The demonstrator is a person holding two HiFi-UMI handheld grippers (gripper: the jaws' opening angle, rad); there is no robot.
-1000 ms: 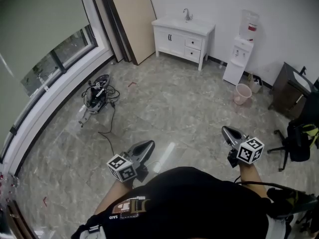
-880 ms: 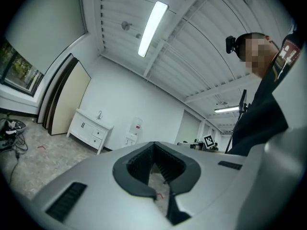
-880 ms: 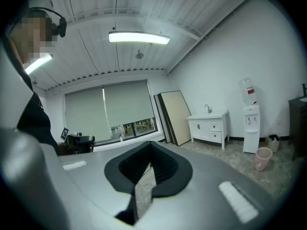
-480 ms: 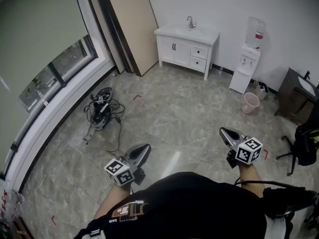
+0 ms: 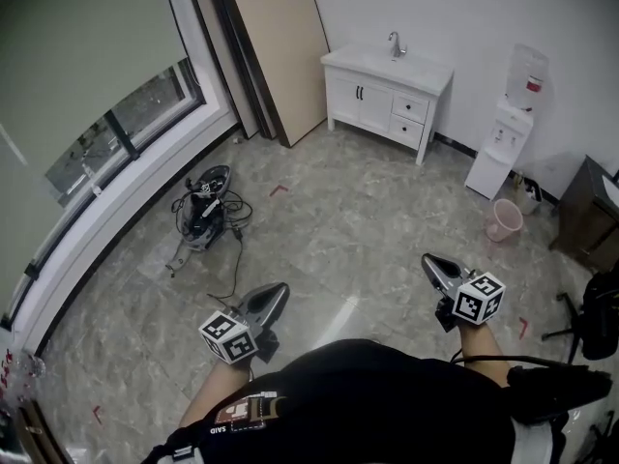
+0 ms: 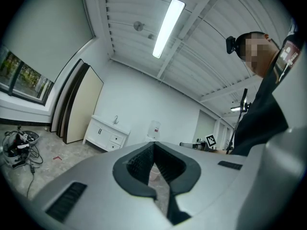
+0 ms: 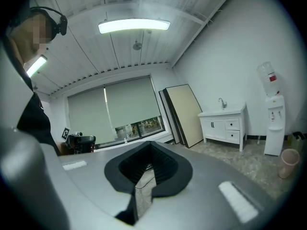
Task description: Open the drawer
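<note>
A white vanity cabinet (image 5: 387,90) with a tap on top stands against the far wall across the room. Its two small drawers (image 5: 409,119) sit at its right side, both closed. The same cabinet (image 6: 106,135) shows far off in the left gripper view, and the cabinet (image 7: 225,126) also appears in the right gripper view. My left gripper (image 5: 279,290) and right gripper (image 5: 428,262) are held level in front of the person's body, well short of the cabinet. Both are shut, with nothing between the jaws of the left gripper (image 6: 153,145) or the right gripper (image 7: 149,143).
Large boards (image 5: 280,46) lean on the wall left of the cabinet. A device with tangled cables (image 5: 205,206) lies on the tiled floor at the left. A water dispenser (image 5: 503,148) and a pink bucket (image 5: 504,219) stand right of the cabinet. A dark desk (image 5: 590,211) is further right.
The person has walked across the floor; in the head view the cabinet has shifted right and down. Both grippers keep their pose and stay shut.
</note>
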